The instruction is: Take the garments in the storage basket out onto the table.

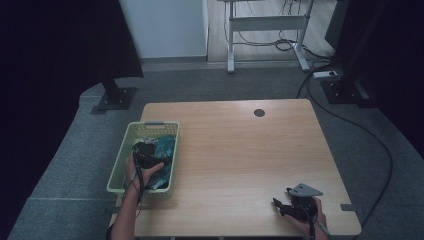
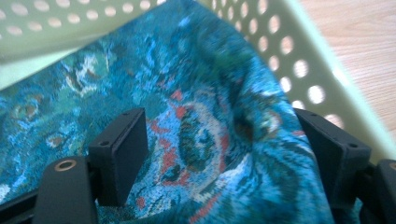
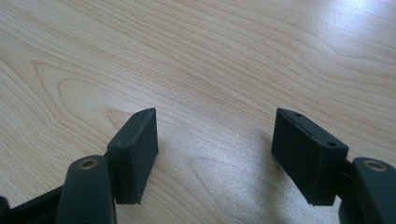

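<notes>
A pale green perforated basket (image 1: 120, 159) stands at the table's left edge with a teal patterned cloth (image 1: 165, 144) in it. My left gripper (image 1: 143, 153) reaches down into the basket. In the left gripper view the cloth (image 2: 201, 126), teal with red and white marks, bulges up between the wide-apart jaws of the left gripper (image 2: 224, 144), which is open, and the basket wall (image 2: 289, 51) rises behind. My right gripper (image 1: 282, 206) rests near the table's front right corner. In the right gripper view the right gripper (image 3: 215, 140) is open over bare wood (image 3: 210, 56).
The light wooden table (image 1: 240, 145) has a round cable hole (image 1: 259, 113) near its far edge. Beyond it stand a white desk frame (image 1: 265, 22), a black stand base (image 1: 116, 98) and cables (image 1: 345, 117) on the grey floor.
</notes>
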`<state>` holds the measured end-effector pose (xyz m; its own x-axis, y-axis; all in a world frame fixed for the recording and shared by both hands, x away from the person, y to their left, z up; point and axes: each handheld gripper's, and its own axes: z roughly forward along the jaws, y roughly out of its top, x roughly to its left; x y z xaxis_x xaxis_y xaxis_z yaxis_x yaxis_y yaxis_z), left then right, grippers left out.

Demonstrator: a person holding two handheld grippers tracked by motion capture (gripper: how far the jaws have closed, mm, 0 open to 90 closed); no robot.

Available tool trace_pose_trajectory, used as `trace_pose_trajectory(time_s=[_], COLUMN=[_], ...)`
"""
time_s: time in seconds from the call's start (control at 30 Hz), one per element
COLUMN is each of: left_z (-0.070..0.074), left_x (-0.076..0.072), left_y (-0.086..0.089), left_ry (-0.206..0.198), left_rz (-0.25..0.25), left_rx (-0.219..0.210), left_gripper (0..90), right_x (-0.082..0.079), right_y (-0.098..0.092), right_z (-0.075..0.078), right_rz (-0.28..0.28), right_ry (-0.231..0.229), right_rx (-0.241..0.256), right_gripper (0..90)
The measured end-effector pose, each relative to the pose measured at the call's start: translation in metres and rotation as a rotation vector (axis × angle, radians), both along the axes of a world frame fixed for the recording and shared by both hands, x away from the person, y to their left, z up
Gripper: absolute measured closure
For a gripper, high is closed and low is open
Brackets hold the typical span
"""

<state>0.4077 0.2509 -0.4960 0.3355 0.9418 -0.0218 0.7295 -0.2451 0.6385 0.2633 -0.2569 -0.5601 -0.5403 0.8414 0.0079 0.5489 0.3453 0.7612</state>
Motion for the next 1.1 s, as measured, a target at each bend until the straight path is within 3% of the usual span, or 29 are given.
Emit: trace_pose_trajectory(time_s=[0.4, 0.83, 1.1], left_z=[-0.006, -0.024, -0.030], left_x=[0.008, 0.023, 0.023], left_y=[0.001, 0.004, 0.006], left_ry=[0.045, 0.164, 0.122], left_rz=[0.005, 0.054, 0.072], left_rx=[0.036, 0.099, 0.106], left_gripper=[21.5, 20.7, 19.0], right_x=[0.000, -0.001, -0.003], right_y=[0.000, 0.000, 0.000], right_z=[0.000, 0.000, 0.000], right_rz=[-0.004, -0.006, -0.007], right_ry=[0.001, 0.002, 0.001], right_rx=[0.000, 0.000, 0.000], right_gripper=[31.1, 31.1, 31.2])
